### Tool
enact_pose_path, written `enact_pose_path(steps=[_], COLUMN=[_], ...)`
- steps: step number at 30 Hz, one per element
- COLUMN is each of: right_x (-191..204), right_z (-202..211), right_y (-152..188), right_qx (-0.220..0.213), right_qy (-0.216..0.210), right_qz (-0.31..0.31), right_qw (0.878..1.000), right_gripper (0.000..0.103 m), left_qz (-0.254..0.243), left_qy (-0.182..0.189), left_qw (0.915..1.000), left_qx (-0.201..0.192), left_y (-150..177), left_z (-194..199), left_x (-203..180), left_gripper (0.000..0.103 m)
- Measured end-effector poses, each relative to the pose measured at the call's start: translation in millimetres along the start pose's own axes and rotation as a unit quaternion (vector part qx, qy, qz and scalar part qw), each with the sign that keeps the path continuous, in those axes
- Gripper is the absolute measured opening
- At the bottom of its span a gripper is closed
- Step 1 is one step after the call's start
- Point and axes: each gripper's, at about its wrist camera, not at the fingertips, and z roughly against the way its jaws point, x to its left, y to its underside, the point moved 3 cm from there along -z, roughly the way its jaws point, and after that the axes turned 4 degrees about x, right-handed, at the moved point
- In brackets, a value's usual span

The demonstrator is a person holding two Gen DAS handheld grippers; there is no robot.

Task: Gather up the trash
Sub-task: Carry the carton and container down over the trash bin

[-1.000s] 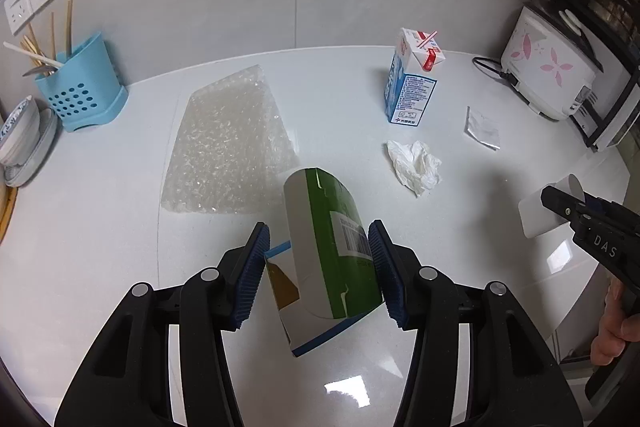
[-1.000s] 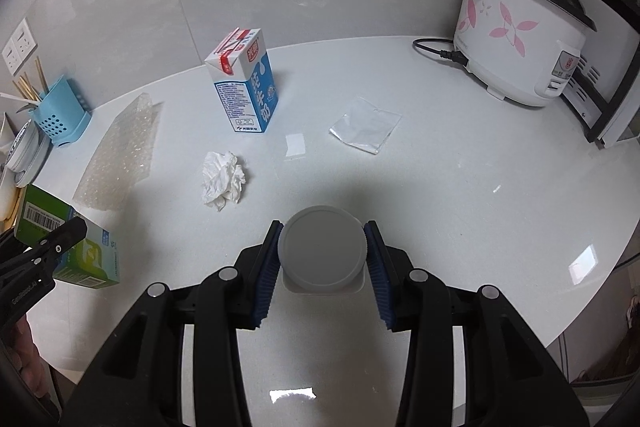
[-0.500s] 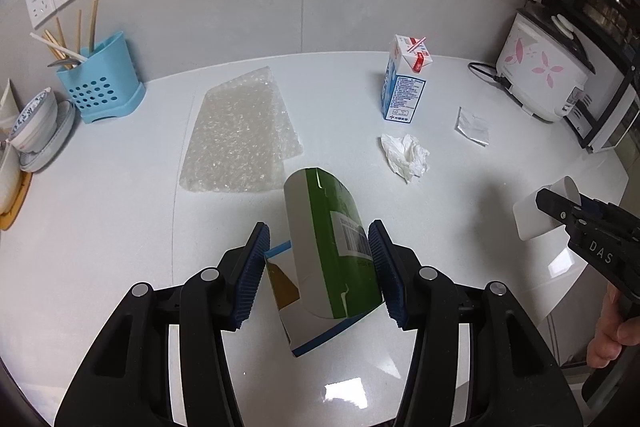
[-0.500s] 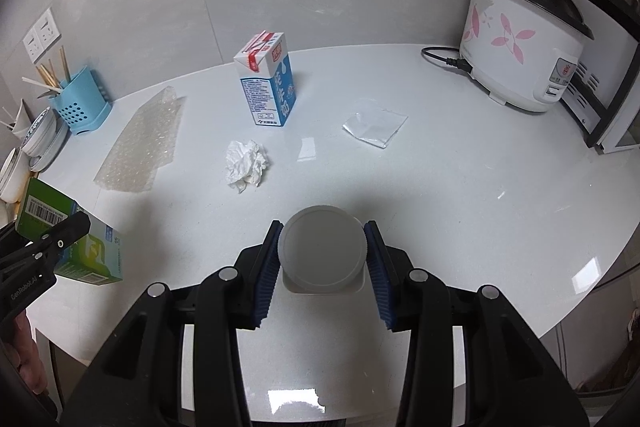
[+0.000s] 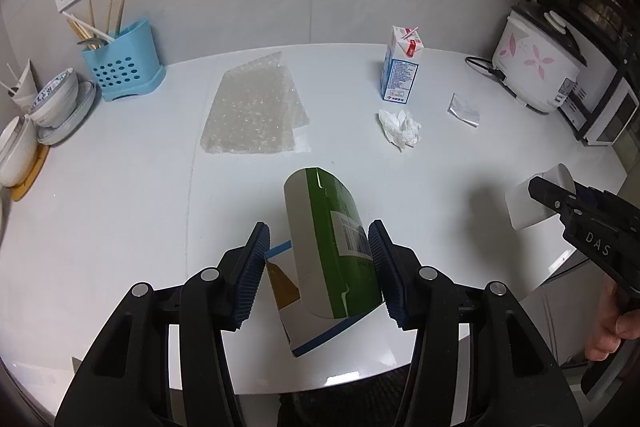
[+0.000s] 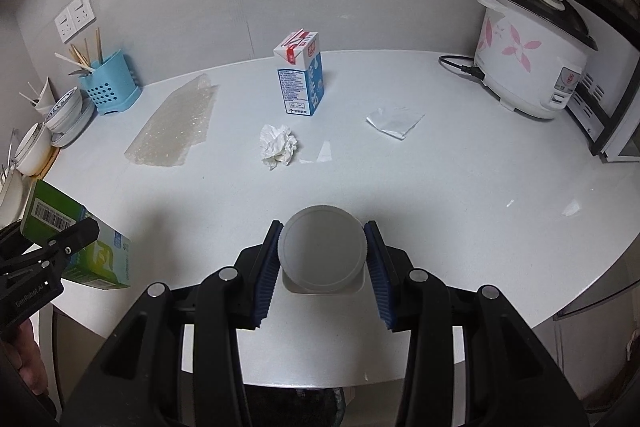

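Over the near edge of the white countertop [image 5: 120,211], both grippers are carrying trash. The left gripper [image 5: 318,267] is clamping a green-and-white cardboard box [image 5: 332,255] between its blue pads; the right gripper [image 6: 323,263] is squeezing a white plastic cup [image 6: 322,253], bottom toward the camera. Four pieces are lying uncollected mid-counter: a clear bubble-wrap sheet [image 5: 252,111] toward the left, a blue-and-white milk carton [image 5: 400,67] standing upright toward the back edge, a crumpled white tissue [image 5: 400,127] just in front of it, and a small silvery wrapper [image 5: 464,109] toward the right. By this showing, roughly a third is gathered. No bin is appearing in either view. Only the left camera is showing the cup side-on.
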Motion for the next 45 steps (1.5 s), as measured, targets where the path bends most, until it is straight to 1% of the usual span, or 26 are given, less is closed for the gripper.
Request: enact_pose_path(steps=[13, 25, 34, 45], right_x=[17, 24, 24, 30], right_z=[29, 51, 55, 44], right_y=[37, 81, 112, 147], right_qx=[-0.006, -0.001, 0.009, 0.039], right_qy=[-0.022, -0.037, -0.042, -0.051], right_qz=[0.027, 0.045, 0.051, 0.065], right_qw=[0.999, 0.998, 0.998, 0.996], right_gripper=[0.039, 0.039, 0.039, 0.039], left_qz=[0.006, -0.002, -0.004, -0.005], left_qy=[0.000, 0.018, 0.014, 0.004], left_qw=[1.0000, 0.9998, 0.9996, 0.9990], left_qx=[0.002, 0.007, 0.024, 0.045], left_y=[48, 92, 125, 156], left_z=[28, 62, 63, 47], left_x=[-4, -19, -21, -20], left_gripper=[0.051, 0.051, 0.051, 0.051])
